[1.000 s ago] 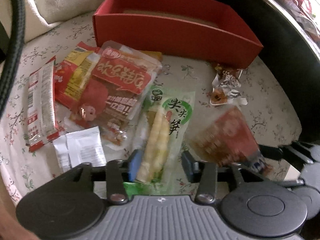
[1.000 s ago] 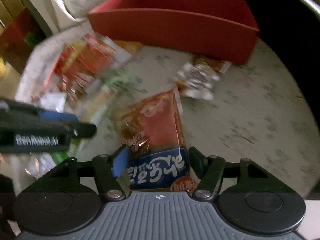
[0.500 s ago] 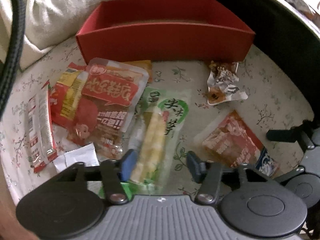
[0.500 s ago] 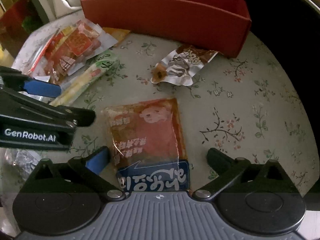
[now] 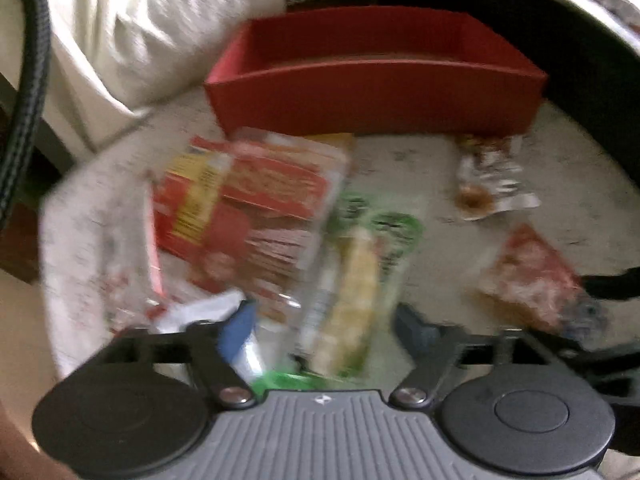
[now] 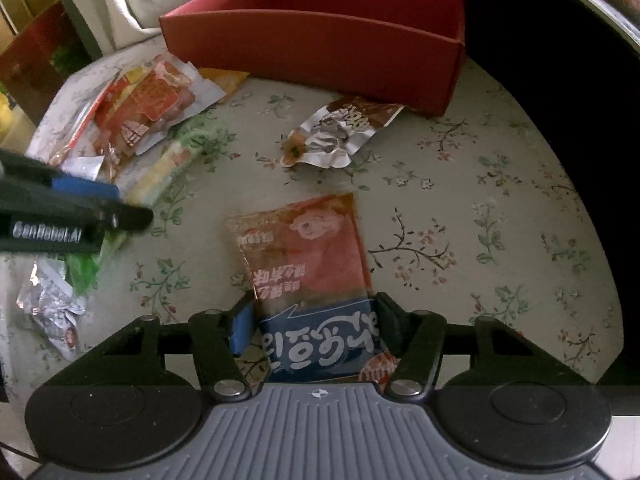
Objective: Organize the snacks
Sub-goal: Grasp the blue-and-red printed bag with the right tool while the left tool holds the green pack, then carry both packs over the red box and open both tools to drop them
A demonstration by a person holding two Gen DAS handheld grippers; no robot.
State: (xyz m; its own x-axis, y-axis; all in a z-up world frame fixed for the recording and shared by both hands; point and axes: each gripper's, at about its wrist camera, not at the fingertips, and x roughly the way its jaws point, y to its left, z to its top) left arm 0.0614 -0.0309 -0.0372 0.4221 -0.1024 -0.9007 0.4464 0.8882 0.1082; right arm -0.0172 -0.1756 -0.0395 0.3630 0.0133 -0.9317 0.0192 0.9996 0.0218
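An open red box [image 6: 320, 52] stands at the back of the flowered table; I also see the red box [image 5: 376, 92] in the blurred left wrist view. My right gripper [image 6: 314, 320] is closing, and its pads press the sides of a red-and-blue snack packet [image 6: 312, 248] lying flat. My left gripper [image 5: 326, 322] is opening. A green-and-yellow bamboo-shoot packet [image 5: 356, 280] lies between its fingers, untouched by the pads. In the right wrist view the left gripper [image 6: 128, 206] reaches in from the left edge.
A large red sausage packet [image 6: 148, 108] and smaller packets lie left of the bamboo shoots. A silver-and-brown wrapper [image 6: 340, 132] sits just before the box. A crumpled silver packet [image 6: 52, 304] lies near left. White cloth [image 5: 160, 32] is behind; the table edge curves along the right.
My right jaws swung wide, then closed onto the red-and-blue packet. My left jaws spread apart around the bamboo-shoot packet, and the left view tilted and blurred.
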